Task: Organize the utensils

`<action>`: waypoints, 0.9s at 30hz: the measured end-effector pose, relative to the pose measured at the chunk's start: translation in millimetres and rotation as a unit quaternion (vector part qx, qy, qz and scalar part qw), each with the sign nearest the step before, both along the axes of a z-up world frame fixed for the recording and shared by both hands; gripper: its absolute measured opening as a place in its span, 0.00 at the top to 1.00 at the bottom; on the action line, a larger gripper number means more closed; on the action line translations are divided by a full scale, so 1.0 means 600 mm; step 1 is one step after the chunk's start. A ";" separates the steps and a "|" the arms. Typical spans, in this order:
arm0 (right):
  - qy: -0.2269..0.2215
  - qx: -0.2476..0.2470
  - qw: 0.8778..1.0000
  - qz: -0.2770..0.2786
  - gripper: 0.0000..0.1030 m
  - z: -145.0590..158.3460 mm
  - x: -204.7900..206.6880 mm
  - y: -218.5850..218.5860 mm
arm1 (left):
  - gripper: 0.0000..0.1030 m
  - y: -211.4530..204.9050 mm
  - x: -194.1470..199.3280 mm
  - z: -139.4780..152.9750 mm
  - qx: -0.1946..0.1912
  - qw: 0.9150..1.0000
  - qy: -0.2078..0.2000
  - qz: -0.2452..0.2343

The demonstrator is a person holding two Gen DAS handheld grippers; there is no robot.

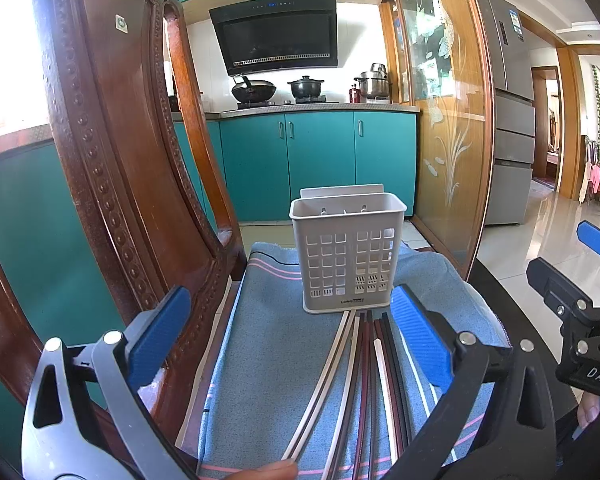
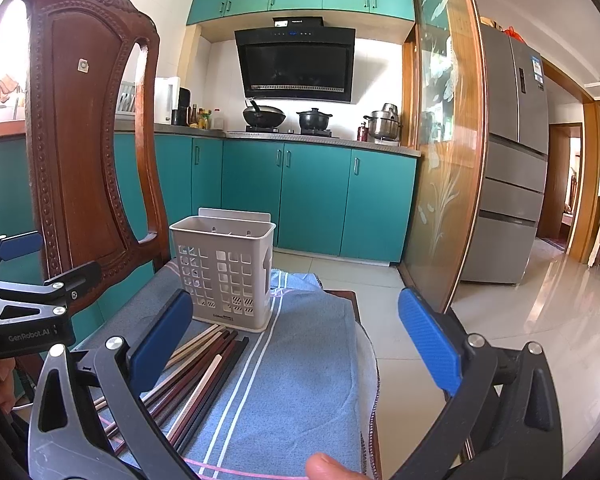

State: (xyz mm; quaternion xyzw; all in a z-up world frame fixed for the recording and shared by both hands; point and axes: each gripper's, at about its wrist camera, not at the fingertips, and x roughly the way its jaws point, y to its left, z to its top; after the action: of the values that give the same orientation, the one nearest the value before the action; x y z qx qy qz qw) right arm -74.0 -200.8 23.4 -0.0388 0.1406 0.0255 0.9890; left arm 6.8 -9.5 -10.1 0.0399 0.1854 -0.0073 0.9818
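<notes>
A white perforated utensil holder [image 1: 348, 250] [image 2: 225, 272] stands upright and empty on a blue cloth [image 1: 268, 360] [image 2: 300, 360]. Several chopsticks [image 1: 360, 380] [image 2: 204, 376], beige, dark red and black, lie side by side on the cloth in front of the holder. My left gripper [image 1: 290, 338] hovers open above the chopsticks, its blue pads [image 1: 160, 336] wide apart with nothing between them. My right gripper [image 2: 296, 344] is open too, over bare cloth to the right of the chopsticks, and its blue tip [image 1: 598, 238] shows at the edge of the left wrist view.
A carved wooden chair back [image 1: 112, 160] [image 2: 84, 140] rises close on the left. The cloth covers a small dark table [image 2: 356, 300] whose far and right edges drop to a tiled floor [image 2: 500, 340]. Teal kitchen cabinets [image 1: 320, 160], a stove with pots and a fridge [image 2: 512, 180] stand beyond.
</notes>
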 end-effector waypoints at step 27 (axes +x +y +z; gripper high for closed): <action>-0.001 -0.002 1.000 0.000 0.02 0.000 -0.001 0.000 | 0.03 0.000 0.003 -0.003 0.001 1.000 0.002 0.000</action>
State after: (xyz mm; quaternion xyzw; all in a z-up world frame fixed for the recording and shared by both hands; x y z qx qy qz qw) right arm -74.5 -200.5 23.5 -0.0408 0.1393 0.0254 0.9891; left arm 8.7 -9.5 -11.7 0.0407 0.1872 -0.0077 0.9815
